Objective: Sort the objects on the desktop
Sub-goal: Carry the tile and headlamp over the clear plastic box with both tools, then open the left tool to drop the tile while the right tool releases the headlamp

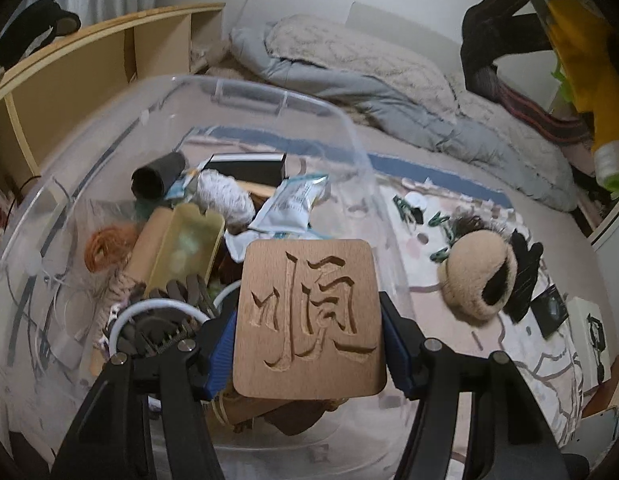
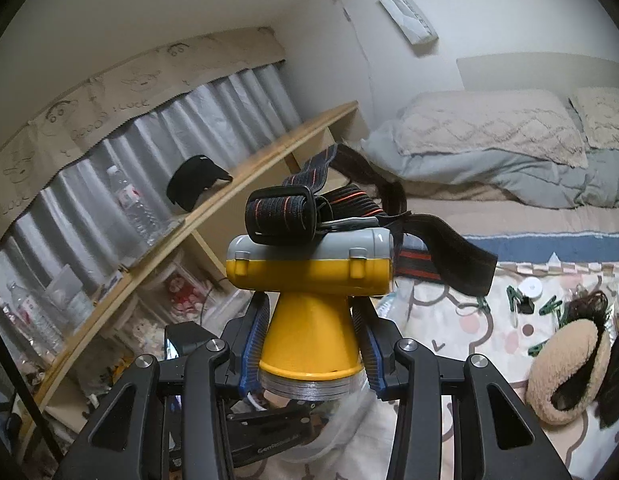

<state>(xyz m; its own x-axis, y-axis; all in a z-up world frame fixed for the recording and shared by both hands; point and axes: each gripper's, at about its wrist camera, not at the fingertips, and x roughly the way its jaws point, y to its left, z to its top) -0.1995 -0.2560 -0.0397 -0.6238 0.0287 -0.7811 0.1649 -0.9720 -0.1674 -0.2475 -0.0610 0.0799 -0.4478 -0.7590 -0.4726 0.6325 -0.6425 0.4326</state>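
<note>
L hand-held gripper (image 1: 307, 334): jaws part-open, clamped on both edges of wood plaque (image 1: 309, 320), held over clear bin (image 1: 349, 128) w/ mixed items inside. R hand-held gripper (image 2: 311, 344): pads pinch yellow headlamp (image 2: 309, 284) at its cone, strap (image 2: 441, 256) trailing. Bin sits on bed (image 1: 461, 200); earmuff (image 1: 479, 276), clips (image 1: 437, 220) beside.

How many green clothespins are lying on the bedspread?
4 clearly visible: one green clothespin beside the white roll, one right of it, two near the tan earmuffs. More may be hidden.
</note>
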